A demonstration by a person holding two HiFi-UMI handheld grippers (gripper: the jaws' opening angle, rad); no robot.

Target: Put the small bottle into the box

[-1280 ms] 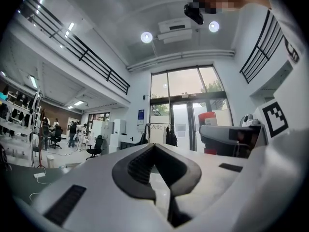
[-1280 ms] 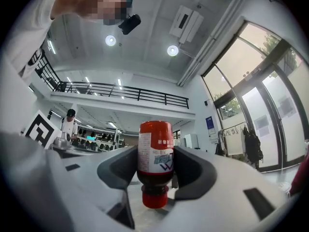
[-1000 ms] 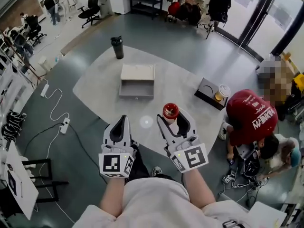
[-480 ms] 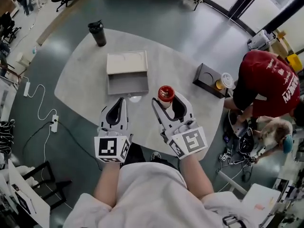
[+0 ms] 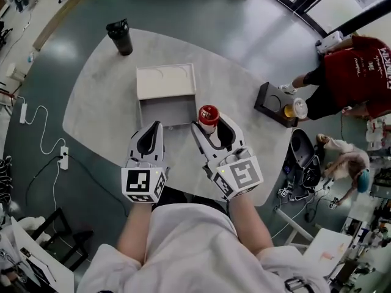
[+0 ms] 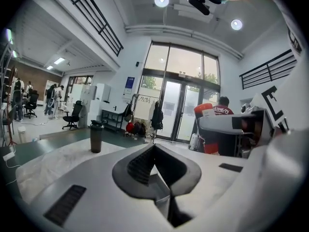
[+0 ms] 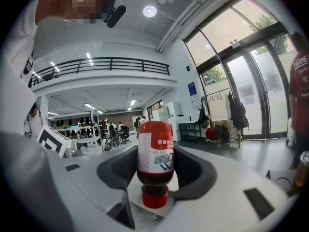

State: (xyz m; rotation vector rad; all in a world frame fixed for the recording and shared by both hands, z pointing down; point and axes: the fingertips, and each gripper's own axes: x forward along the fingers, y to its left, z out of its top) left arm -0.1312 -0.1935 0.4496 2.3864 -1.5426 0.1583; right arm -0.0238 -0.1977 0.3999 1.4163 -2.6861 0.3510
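Observation:
The small bottle (image 5: 208, 115) is red with a white label. My right gripper (image 5: 209, 126) is shut on it, and in the right gripper view the bottle (image 7: 155, 158) stands cap-down between the jaws of the right gripper (image 7: 155, 151). The box (image 5: 166, 94) is open, with a white lid panel at the back and a grey tray in front. The bottle hangs at the box's front right corner. My left gripper (image 5: 155, 129) is shut and empty, its tip at the box's front left edge. In its own view the left gripper (image 6: 154, 148) holds nothing.
The pale rounded table (image 5: 98, 102) carries a black shaker bottle (image 5: 119, 36) at the far left and a black tray (image 5: 272, 102) with a paper cup (image 5: 295, 108) at the right edge. A person in a red shirt (image 5: 360, 60) bends over beyond the table's right side.
Both grippers have moved forward to the box's front edge. The bottle, still held, has gone from the bare tabletop to the box's front right corner.

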